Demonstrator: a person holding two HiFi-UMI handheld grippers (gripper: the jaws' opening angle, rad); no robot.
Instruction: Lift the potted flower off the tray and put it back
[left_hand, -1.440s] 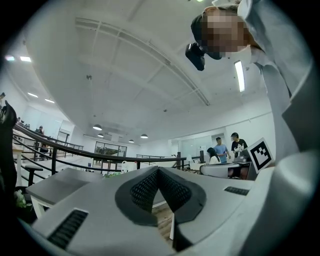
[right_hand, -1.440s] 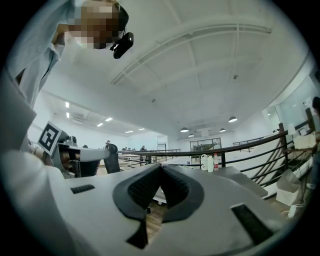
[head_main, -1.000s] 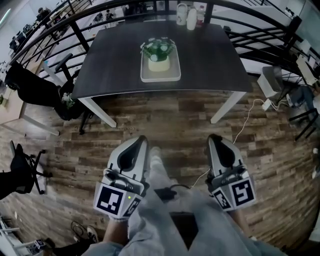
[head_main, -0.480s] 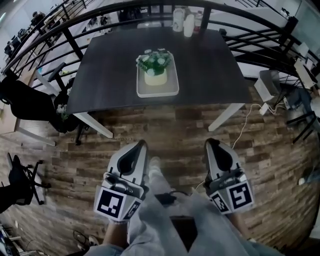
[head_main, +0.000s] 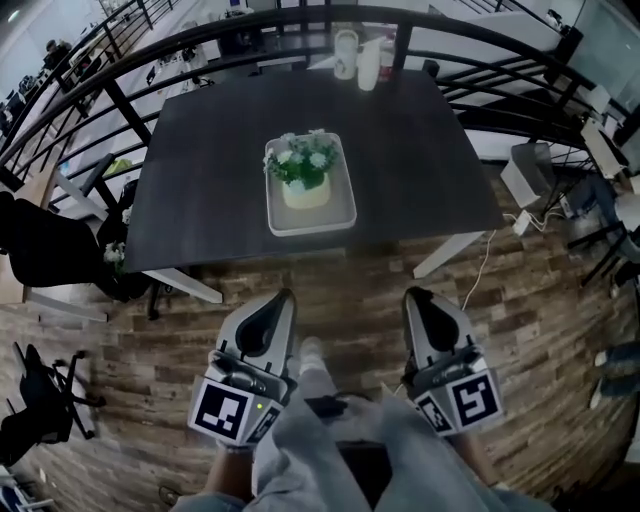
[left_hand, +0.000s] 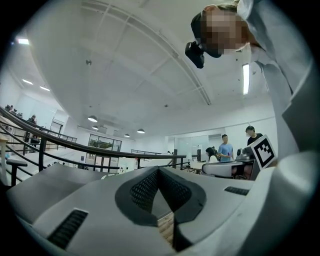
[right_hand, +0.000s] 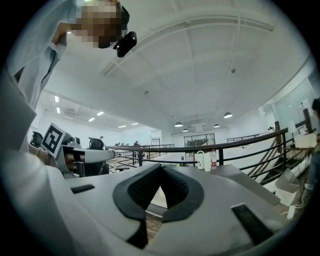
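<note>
Closer now than a sec ago: dark table (head_main: 200, 180) sits lower in head view, its near edge a little ahead of both grippers' fingertips. White tray (head_main: 340, 215) lies on it, ahead of & between the two tips, well apart from them. Potted flower (head_main: 303, 172) stands in tray. Left gripper (head_main: 284, 298) & right gripper (head_main: 418, 296): jaws fully together, nothing held, over wood floor (head_main: 350, 270).

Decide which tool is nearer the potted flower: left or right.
Left. The left tool hangs over the floor, nearly in line with the potted flower; the right tool, also short of the table, sits off to its right.
</note>
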